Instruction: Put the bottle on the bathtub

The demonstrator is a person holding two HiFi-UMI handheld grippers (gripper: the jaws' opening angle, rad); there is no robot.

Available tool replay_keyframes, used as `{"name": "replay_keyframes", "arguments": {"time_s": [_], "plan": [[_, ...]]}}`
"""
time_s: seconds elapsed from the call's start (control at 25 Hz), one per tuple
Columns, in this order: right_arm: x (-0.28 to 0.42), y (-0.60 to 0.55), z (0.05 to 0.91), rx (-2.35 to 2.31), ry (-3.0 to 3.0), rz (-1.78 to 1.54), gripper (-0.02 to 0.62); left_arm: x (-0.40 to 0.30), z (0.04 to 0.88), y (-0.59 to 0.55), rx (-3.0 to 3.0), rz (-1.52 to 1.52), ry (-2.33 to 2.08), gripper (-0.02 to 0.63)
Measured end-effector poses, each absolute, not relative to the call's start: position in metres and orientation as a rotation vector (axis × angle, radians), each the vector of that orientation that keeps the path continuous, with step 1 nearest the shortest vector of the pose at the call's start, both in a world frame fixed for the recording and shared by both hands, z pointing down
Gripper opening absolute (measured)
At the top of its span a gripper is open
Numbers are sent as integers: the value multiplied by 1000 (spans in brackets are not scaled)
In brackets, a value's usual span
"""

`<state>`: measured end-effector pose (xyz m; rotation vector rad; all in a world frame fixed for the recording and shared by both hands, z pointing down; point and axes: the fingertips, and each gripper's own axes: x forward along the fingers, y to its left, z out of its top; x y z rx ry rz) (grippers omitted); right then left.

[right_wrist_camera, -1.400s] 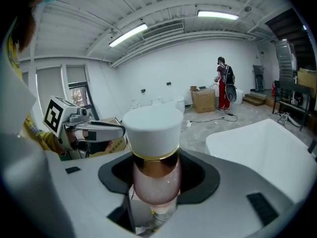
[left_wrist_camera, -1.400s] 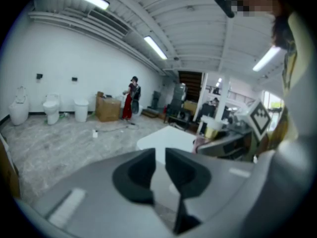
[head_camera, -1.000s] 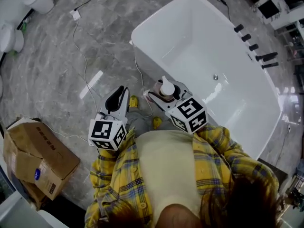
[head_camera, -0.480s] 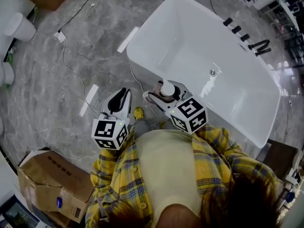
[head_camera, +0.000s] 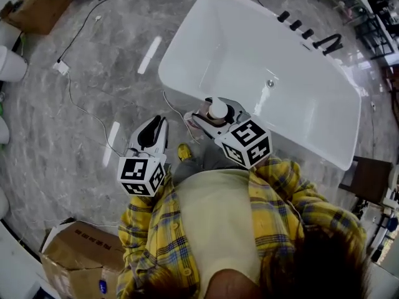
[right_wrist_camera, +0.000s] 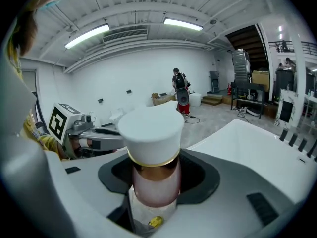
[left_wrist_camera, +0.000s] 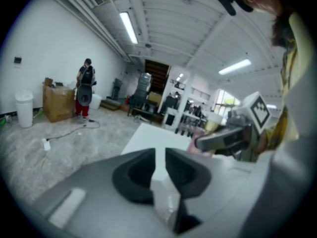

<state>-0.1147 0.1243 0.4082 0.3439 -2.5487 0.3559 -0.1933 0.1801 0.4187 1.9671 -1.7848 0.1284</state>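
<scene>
Right hand-held gripper: clamped on the upright pink translucent bottle with gold band and white cap, held at the near rim of the white glossy oval bathtub; contact with the rim impossible to tell. Left hand-held gripper: closed to a thin slit, empty, just beside, over the grey marble floor.

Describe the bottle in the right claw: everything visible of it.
The bottle is small, with a translucent pinkish body that looks like plastic or glass, a broad white cap and a thin gold band beneath it. Low down sits a pale label with a small yellow mark. It stands upright, clamped at the body by the right claw, in the air by the near rim of the bathtub, not set down.
</scene>
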Motion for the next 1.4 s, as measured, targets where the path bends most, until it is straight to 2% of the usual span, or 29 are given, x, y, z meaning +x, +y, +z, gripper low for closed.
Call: {"name": "replay_keyframes", "arguments": {"time_s": [0.8, 1.4], "plan": [[-144, 8, 414, 390, -2533, 409, 221, -219, 422, 60, 1989, 120, -1748, 63], [-123, -113, 418, 463, -2517, 443, 222, -198, 438, -65, 2002, 172, -1656, 63]]}}
